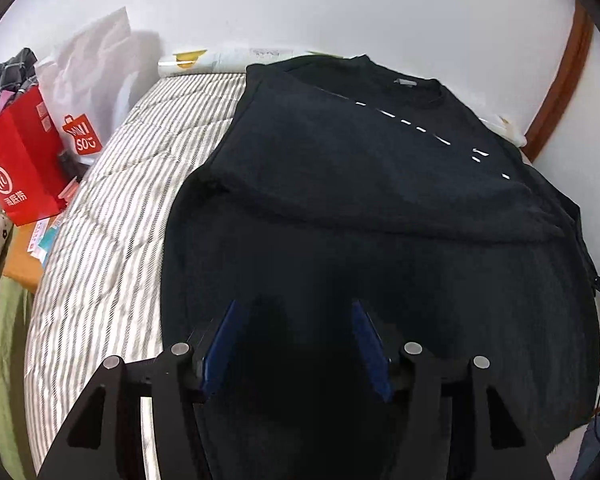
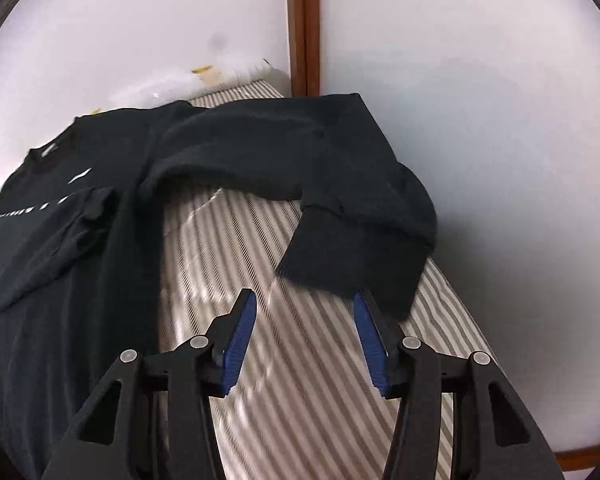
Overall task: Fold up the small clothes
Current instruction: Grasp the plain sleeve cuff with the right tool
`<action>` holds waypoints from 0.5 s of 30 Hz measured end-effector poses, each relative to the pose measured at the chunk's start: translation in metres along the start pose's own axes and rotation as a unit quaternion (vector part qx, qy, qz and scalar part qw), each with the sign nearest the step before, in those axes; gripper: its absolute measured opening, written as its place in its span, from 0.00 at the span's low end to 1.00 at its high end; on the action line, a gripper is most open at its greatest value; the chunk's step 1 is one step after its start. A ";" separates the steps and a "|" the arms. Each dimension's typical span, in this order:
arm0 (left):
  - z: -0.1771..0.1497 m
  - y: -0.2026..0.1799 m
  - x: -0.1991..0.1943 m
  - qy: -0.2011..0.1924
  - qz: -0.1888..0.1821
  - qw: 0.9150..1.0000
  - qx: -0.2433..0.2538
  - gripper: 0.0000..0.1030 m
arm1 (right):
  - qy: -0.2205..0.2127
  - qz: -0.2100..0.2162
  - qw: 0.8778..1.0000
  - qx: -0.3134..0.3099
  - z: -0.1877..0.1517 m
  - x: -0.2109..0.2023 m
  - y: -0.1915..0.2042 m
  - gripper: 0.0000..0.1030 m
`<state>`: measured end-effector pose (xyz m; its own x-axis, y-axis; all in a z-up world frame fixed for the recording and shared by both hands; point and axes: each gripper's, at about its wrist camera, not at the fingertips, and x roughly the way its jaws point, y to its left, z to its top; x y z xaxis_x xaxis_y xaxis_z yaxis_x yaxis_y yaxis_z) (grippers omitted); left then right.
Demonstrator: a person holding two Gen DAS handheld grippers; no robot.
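So far only one sleeve is laid across the black sweater on the bed; the other sleeve, just ahead of the half-open, empty right tool, is unfolded. The left tool is half open and empty above the hem.

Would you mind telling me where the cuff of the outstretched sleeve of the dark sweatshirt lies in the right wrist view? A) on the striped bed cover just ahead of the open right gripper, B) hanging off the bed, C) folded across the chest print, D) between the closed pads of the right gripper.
A: the cuff rests on the striped bed cover just beyond the right gripper, whose jaws stand apart and empty.
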<state>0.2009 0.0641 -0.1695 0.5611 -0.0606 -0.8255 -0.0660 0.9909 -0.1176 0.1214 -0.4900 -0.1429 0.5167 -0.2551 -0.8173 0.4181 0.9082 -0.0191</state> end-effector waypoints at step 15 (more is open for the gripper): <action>0.009 0.014 0.016 0.008 -0.024 0.999 -0.025 0.54 | 0.002 -0.099 0.994 -0.040 0.018 0.034 0.019 0.14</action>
<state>0.2160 0.0776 -0.1792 0.5512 -0.1098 -0.8271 -0.0802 0.9797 -0.1836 0.1604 -0.4878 -0.1609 0.4277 -0.4307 -0.7947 0.4507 0.8637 -0.2256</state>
